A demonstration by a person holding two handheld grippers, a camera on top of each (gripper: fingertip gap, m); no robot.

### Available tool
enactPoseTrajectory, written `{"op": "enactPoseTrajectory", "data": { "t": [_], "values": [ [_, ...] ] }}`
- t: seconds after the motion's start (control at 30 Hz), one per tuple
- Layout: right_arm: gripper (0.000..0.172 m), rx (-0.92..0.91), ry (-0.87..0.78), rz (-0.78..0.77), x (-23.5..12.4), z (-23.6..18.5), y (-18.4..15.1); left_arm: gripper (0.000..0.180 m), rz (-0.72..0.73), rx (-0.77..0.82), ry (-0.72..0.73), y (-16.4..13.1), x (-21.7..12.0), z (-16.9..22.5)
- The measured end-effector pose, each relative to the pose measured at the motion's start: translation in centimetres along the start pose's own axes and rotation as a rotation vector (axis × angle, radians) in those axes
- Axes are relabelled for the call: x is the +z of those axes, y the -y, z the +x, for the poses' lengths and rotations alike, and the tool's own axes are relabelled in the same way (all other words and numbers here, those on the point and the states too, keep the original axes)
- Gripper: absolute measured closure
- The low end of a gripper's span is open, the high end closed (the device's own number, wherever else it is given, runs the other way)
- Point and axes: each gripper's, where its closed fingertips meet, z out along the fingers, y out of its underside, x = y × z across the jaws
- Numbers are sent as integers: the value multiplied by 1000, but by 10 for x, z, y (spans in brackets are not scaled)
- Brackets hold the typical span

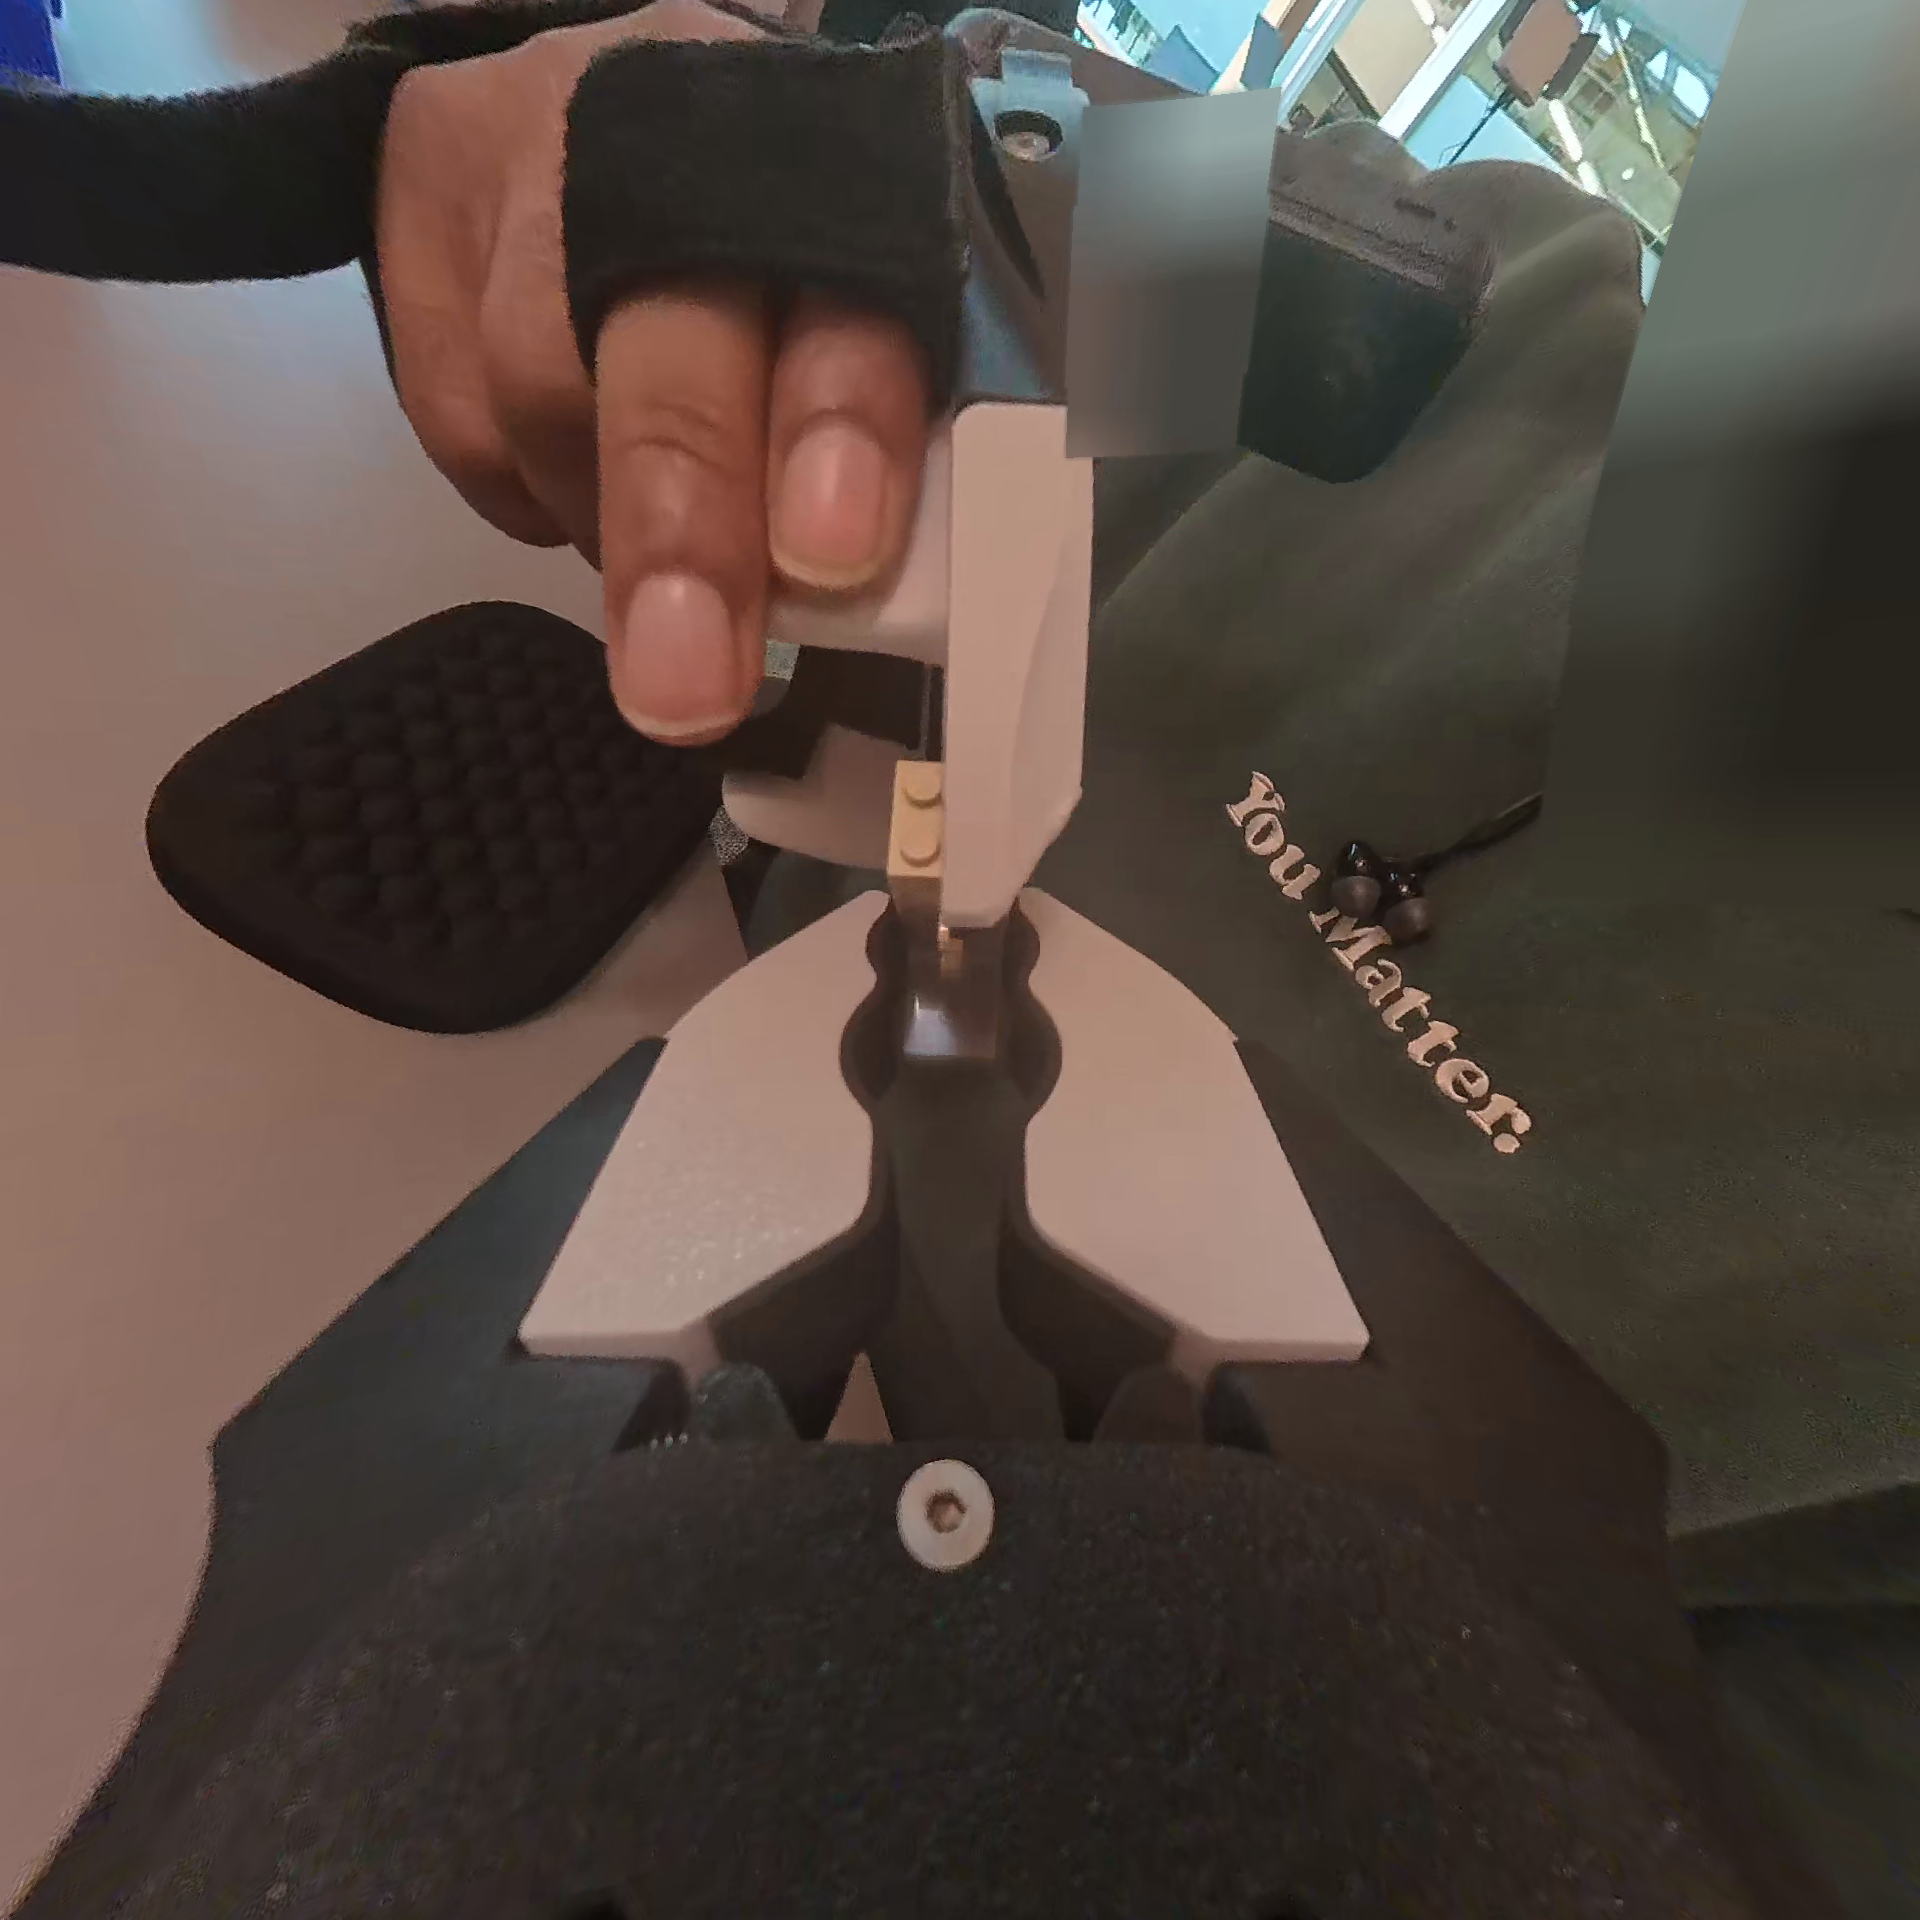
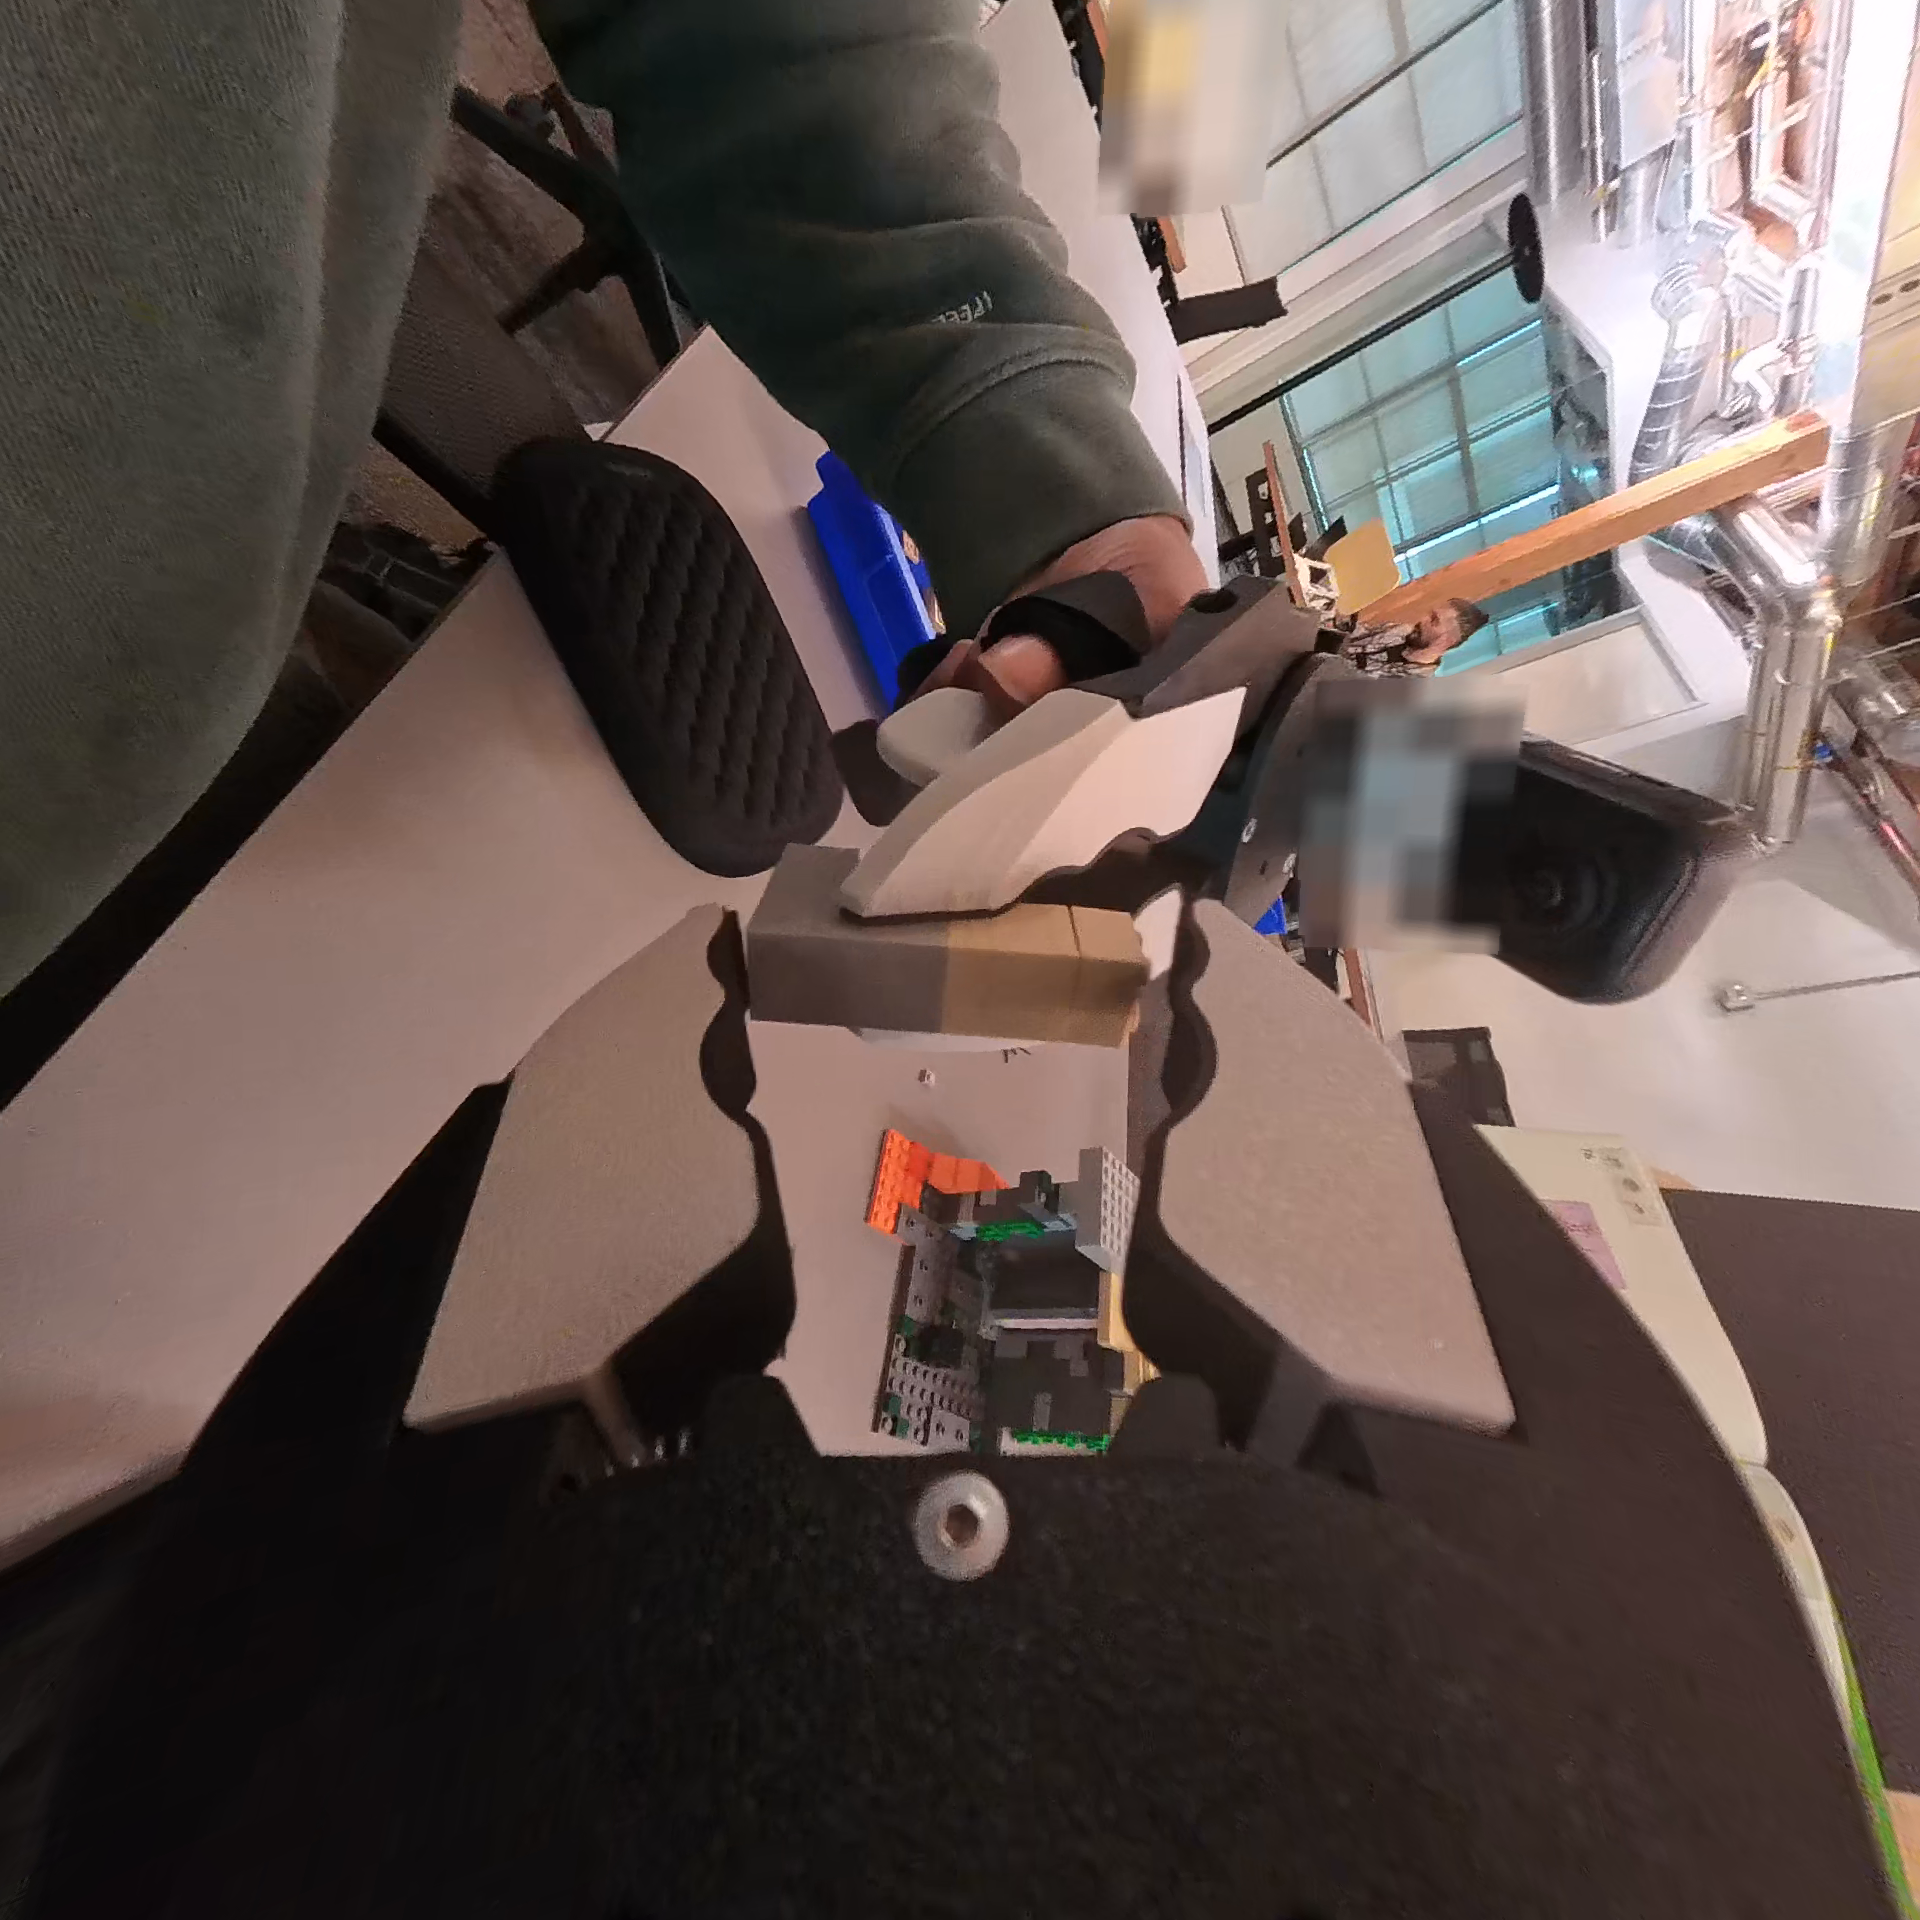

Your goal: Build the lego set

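A short bar of joined bricks, dark grey [image 2: 842,966] at one end and tan [image 2: 1039,971] at the other, is held in the air. My left gripper [image 1: 956,920] is shut on it; in the right wrist view its white finger [image 2: 1039,810] presses flat on the bar's top face. In the left wrist view the bar points away from me, grey end [image 1: 945,1023] near, studded tan end [image 1: 914,831] far. My right gripper [image 2: 951,935] is wide open around the bar's two ends, with a small gap at each pad. One of its fingers [image 1: 1013,675] stands beside the tan end.
A black textured pad [image 2: 665,665] lies on the white table [image 2: 312,935]. A multicoloured brick build [image 2: 997,1309] sits on the table below the bar. A blue bin [image 2: 862,561] stands behind the hand. Dark green clothing [image 1: 1455,675] and black earphones [image 1: 1382,894] are at the right. My two grippers' fingertips are within a few centimetres of each other.
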Motion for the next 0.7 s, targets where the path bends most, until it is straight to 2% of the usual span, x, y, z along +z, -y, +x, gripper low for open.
{"op": "enactPoseTrajectory", "data": {
  "t": [0.2, 0.4, 0.7],
  "values": [
    [99, -27, 29, 0, 4, -5, 0, 163, -43, -7, 2, -2, 3, 2],
    [101, 33, 85, 14, 6, -12, 5, 163, -101, 2, -5, -8, 6, 6],
    [100, 122, 151, 27, 4, -24, 4, 163, -91, -41, -45, -12, 12, 4]
  ]
}}
